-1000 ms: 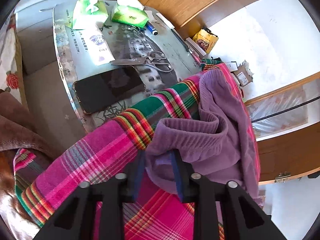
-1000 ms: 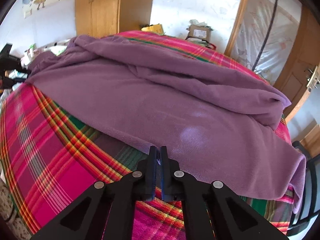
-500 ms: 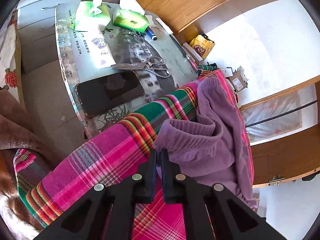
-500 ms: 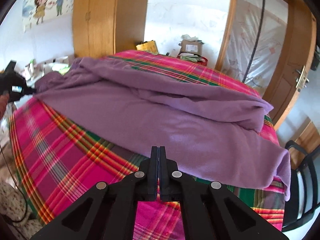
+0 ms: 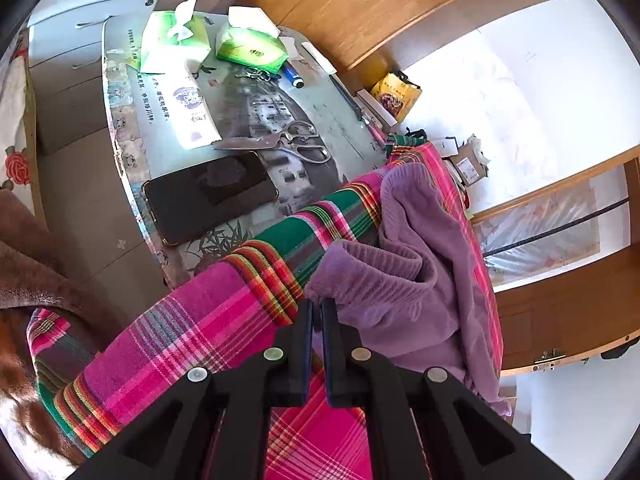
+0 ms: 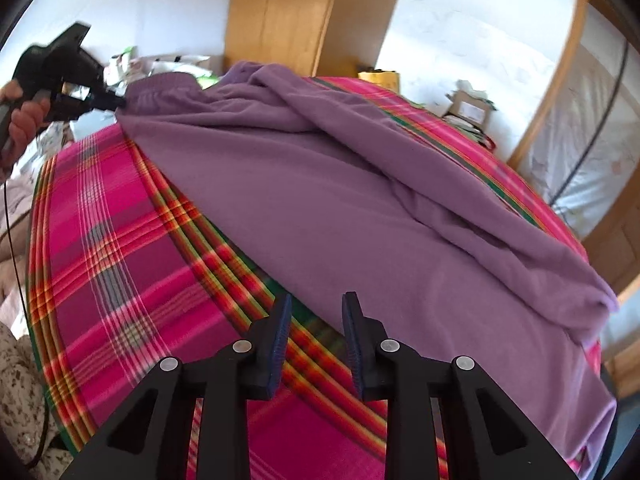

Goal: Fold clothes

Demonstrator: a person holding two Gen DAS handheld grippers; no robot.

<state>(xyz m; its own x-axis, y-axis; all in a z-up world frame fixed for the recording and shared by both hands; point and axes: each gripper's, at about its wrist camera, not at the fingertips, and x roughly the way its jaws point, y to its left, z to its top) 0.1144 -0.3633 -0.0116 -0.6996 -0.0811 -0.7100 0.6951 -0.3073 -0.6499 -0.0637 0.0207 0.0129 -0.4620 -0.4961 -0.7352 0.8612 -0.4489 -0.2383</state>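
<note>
Pink plaid bedspread (image 6: 120, 240) carries the purple fleece trousers (image 6: 340, 184), spread long but rumpled. Left gripper (image 5: 317, 312) has its jaws clamped on the ribbed waistband (image 5: 372, 276), seemingly anchoring that end; right gripper (image 6: 314, 320), jaws apart, hovers near the fabric's edge.

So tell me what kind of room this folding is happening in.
Most likely a home bedroom: a bed under a pink plaid sheet bearing purple trousers, a wooden wardrobe, and a bedside table with tissue packs and a phone.
</note>
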